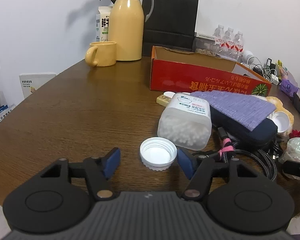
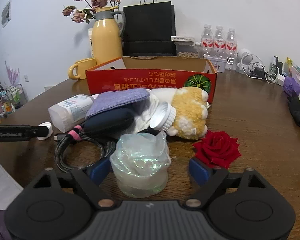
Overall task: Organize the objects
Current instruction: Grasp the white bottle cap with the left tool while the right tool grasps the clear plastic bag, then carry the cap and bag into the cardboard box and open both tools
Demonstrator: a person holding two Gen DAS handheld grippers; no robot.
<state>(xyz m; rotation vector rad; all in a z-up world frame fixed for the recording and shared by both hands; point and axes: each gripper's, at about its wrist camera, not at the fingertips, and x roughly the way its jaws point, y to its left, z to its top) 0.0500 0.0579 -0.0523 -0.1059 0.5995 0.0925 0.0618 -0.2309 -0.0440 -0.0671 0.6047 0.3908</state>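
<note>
Wooden table (image 1: 80, 110), white wall (image 1: 40, 20)

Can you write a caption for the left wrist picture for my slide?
Left gripper open around a white cap on a cluttered wooden table, with a red box behind.

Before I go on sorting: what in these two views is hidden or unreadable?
- Red box floor: near wall blocks it, both views.
- Dark pouch: purple cloth covers most, both views.
- Plush toy: in left wrist view mostly behind cloth and pouch.
- Iridescent bag contents: crinkled film obscures them, right wrist view.
- Cotton swab jar label: too small to read.
</note>
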